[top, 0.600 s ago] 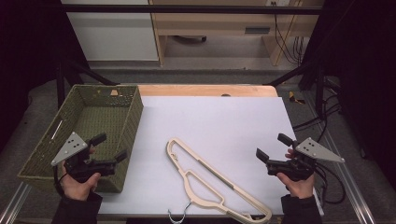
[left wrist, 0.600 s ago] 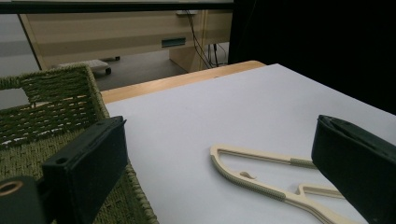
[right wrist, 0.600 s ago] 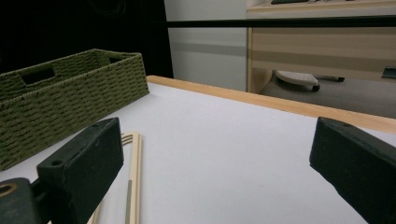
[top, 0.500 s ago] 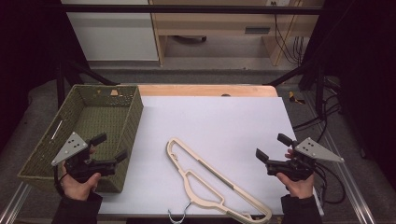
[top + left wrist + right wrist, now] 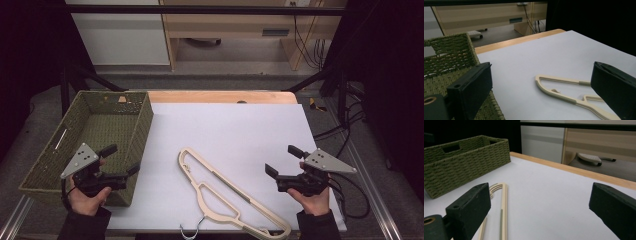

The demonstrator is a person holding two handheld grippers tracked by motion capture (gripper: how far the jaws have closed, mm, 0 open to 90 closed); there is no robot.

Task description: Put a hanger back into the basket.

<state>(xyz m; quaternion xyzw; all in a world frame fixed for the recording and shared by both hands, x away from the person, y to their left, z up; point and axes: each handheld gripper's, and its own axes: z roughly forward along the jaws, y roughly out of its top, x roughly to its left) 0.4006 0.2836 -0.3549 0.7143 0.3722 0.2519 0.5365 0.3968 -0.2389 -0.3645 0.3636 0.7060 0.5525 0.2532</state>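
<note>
Hanger (image 5: 227,195) flat on table (image 5: 240,130) between your tools, long axis running far-left to near-right, hook at near edge. Right tool (image 5: 283,166) nearer its near-right end; left tool (image 5: 121,161) over basket (image 5: 80,122) corner. Both released, jaws apart.

Cream plastic hanger (image 5: 227,197) with a metal hook (image 5: 191,231), lying flat on the white worktop (image 5: 240,130), slanted from mid-worktop toward the near right corner. Woven green basket (image 5: 135,145), rectangular and upright, standing at the worktop's left edge.
</note>
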